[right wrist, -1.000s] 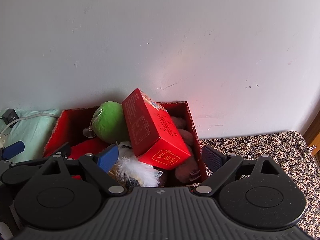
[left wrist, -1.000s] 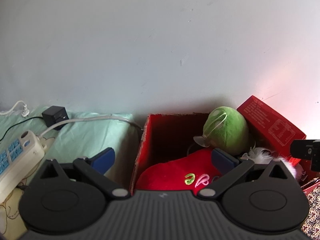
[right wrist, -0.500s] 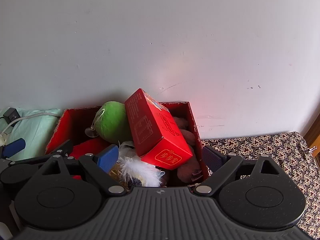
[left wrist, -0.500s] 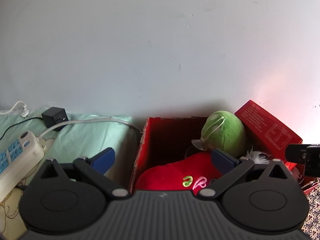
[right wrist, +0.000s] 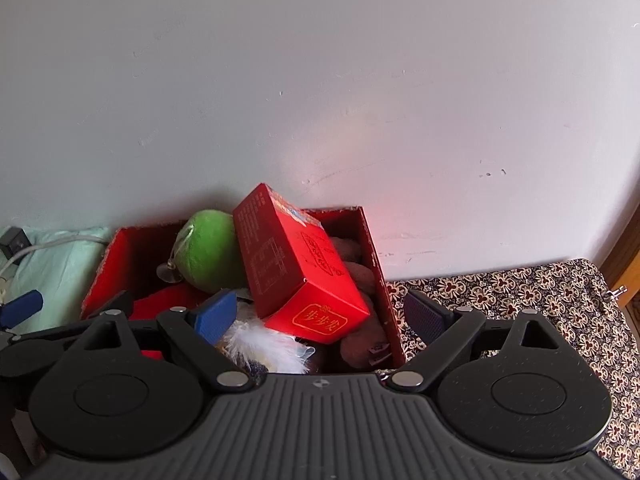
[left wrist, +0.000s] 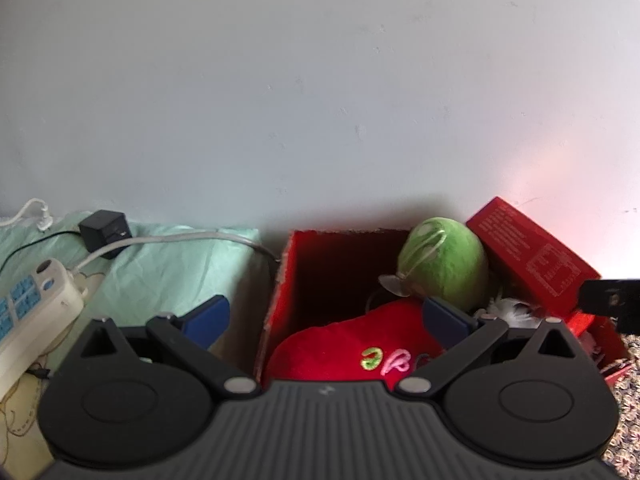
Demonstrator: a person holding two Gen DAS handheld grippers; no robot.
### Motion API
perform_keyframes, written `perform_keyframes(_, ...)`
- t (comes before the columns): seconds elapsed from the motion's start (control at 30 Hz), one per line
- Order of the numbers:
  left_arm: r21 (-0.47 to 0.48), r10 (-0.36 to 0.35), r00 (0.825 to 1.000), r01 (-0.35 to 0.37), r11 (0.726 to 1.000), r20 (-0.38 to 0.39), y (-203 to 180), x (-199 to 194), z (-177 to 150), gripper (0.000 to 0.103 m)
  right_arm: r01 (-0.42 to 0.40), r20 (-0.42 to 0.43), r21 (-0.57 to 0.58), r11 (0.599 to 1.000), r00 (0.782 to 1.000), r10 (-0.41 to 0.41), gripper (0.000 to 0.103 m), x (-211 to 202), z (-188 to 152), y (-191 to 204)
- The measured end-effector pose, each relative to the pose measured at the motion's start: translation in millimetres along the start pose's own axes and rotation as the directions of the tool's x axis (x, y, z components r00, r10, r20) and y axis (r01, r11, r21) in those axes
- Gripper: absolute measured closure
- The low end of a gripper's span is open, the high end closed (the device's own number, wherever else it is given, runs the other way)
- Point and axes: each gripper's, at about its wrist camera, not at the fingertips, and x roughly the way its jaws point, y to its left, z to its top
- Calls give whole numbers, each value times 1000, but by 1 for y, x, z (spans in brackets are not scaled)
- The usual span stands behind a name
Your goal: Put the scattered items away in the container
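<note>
**Box full, carton perched**

Grippers come first in both views: the left gripper (left wrist: 326,318) and the right gripper (right wrist: 318,314) each hang with jaws spread wide and nothing between the blue pads, just in front of the red container (right wrist: 374,280), the landmark here.

Inside the container, at its near edge, lie a white feathery item (right wrist: 266,344) and a red plush (left wrist: 344,350) with embroidered letters. A brown plush (right wrist: 362,338) sits against the container's right wall. Above them, a red carton (right wrist: 296,270) rests tilted: its long axis runs from the container's back rim down toward the near side, the labelled end face pointing forward and down, the upper end rising past the rim. A green plush (right wrist: 210,250) leans against the carton's left side.

Left of the container, a power strip (left wrist: 28,310) and an adapter (left wrist: 105,230) lie on pale green cloth; patterned cloth (right wrist: 520,292) lies to its right.

Risk, as I judge it: the carton sits on soft toys and overtops the rim, so a nudge from either gripper could slide it forward or tip it out.
</note>
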Motion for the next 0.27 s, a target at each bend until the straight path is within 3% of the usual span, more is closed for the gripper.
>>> perform_keyframes(0.17,46,31,998,-34,998,46,-10,-6,-3,1,-5,1,-14,1000,1000,5,11,0,-1,3)
perform_keyframes(0.27,45,24,999,-25,999,34,-9,-4,-2,1,6,16,-20,1000,1000,-6,11,-3,-1,3)
